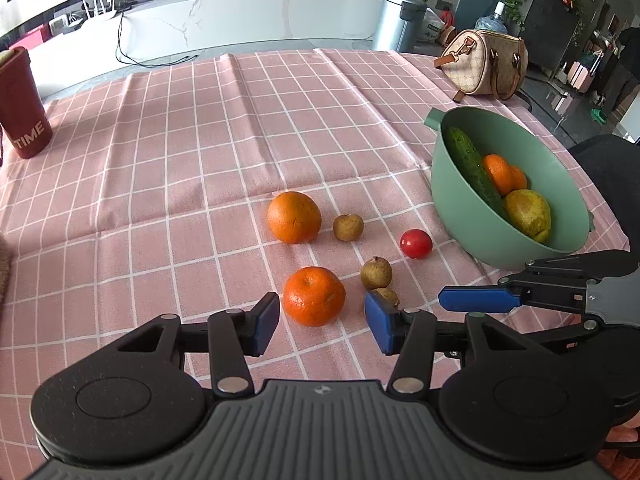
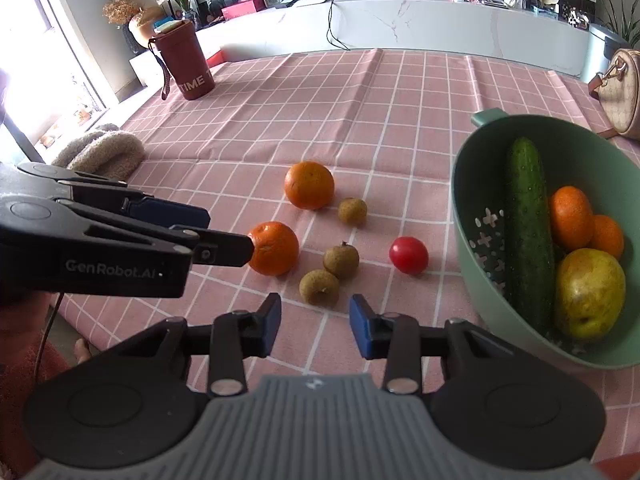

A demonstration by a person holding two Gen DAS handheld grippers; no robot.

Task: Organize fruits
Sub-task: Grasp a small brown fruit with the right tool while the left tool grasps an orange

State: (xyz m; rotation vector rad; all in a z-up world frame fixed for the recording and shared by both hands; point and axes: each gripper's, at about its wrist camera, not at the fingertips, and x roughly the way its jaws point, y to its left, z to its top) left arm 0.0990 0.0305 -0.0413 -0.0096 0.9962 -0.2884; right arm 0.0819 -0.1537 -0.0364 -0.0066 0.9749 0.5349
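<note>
On the pink checked cloth lie two oranges [image 1: 294, 218] [image 1: 314, 296], three small brown longans [image 1: 348, 227] and a red tomato [image 1: 416, 243]. My left gripper [image 1: 322, 322] is open, its blue pads just short of the near orange [image 2: 276, 254], one on each side. My right gripper [image 2: 316, 322] is open with nothing between its pads, right behind the nearest longan [image 2: 319, 287]. At the right, a green bowl [image 2: 468, 208] holds a cucumber [image 2: 528, 232], two mandarins [image 2: 570, 218] and a yellow pear [image 2: 590, 294].
A red cup marked TIME [image 1: 22, 112] stands at the far left of the table. A beige handbag [image 1: 484, 64] sits behind the bowl. A fluffy beige thing [image 2: 104, 152] lies at the left table edge. A dark chair [image 1: 604, 160] is beyond the right edge.
</note>
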